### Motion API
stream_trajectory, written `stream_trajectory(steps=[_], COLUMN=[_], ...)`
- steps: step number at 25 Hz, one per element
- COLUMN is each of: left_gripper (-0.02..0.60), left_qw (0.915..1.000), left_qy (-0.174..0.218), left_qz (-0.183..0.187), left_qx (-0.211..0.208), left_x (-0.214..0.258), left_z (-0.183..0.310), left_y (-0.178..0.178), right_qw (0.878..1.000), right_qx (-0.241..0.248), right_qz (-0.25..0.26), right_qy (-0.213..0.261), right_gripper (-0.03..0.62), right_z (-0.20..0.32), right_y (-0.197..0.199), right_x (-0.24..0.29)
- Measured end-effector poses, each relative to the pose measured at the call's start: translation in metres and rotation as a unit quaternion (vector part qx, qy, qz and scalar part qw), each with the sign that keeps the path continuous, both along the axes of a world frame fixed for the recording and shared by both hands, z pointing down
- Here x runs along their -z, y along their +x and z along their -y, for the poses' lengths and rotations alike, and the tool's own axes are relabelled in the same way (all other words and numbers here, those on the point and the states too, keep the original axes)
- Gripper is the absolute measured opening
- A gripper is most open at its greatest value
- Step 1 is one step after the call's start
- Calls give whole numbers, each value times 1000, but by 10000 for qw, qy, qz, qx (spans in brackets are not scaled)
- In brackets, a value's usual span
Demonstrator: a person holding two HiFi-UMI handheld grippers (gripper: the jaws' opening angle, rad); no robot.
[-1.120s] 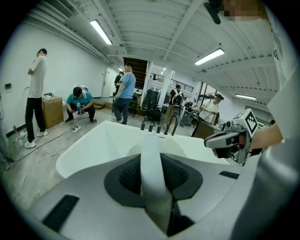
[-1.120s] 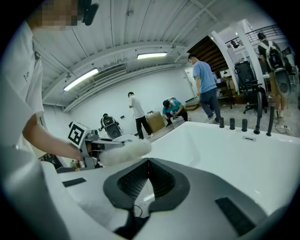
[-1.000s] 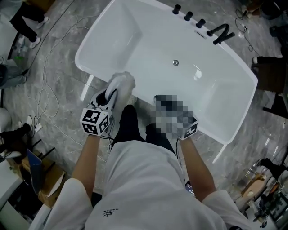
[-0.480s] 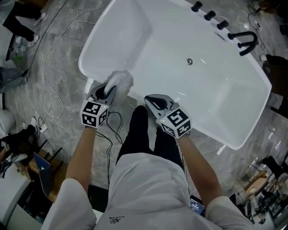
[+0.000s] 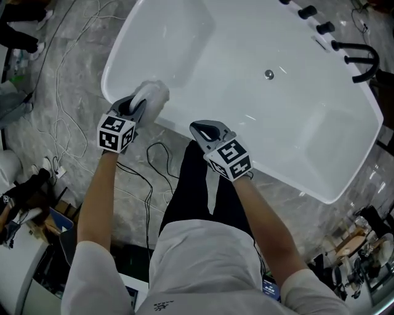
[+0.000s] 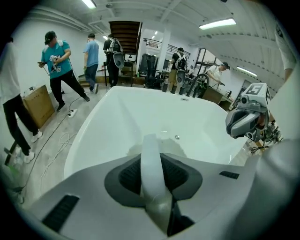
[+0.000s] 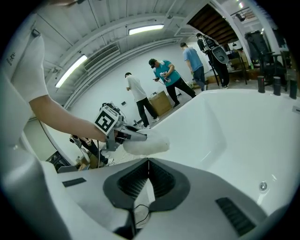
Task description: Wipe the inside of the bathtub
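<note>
The white bathtub point(image 5: 246, 43) fills the top of the head view, with its drain point(image 5: 269, 74) in the floor. My left gripper point(image 5: 139, 104) is shut on a white fluffy cloth point(image 5: 152, 93), which lies over the tub's near rim at its left end. In the left gripper view the cloth point(image 6: 151, 154) stands pinched between the jaws, above the tub's inside point(image 6: 140, 112). My right gripper point(image 5: 205, 130) is shut and holds nothing, just outside the near rim. Its jaws meet in a thin line point(image 7: 148, 161); the cloth point(image 7: 145, 145) shows beyond them.
A black faucet point(image 5: 360, 58) and black knobs point(image 5: 308, 11) stand on the far rim. Cables point(image 5: 68, 123) trail over the grey marble floor left of the tub. The person's dark-trousered legs point(image 5: 197, 184) are between the grippers. Several people point(image 6: 56, 61) and a cardboard box point(image 6: 37, 105) stand beyond the tub.
The head view has swung, so the tub sits higher and further right. The left gripper keeps the cloth at the near-left rim. The right gripper has shifted left along the near rim.
</note>
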State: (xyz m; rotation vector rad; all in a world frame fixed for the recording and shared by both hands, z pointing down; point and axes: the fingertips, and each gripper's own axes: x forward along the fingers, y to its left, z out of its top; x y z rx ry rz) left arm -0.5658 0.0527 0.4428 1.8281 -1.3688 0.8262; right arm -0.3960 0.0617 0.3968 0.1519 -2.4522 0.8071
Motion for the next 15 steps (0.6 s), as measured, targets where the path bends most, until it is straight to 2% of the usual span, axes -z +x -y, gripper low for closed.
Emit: stream_trajectory(steps=[5,15], left_gripper=[95,95], left_qw=[9997,9992], left_qy=[-206,-363], left_qz=[71,151], left_qx=[-51,-94], left_x=[-28,-55], left_z=[5,18], left_y=[-23,-42], right_qw=[9998,9986], right_qx=[47,112], right_qz=[-136,-473], right_qy=[129,212], right_gripper=[18,18], right_z=[1,2], right_y=[-30,-98], right_x=[-31,-80])
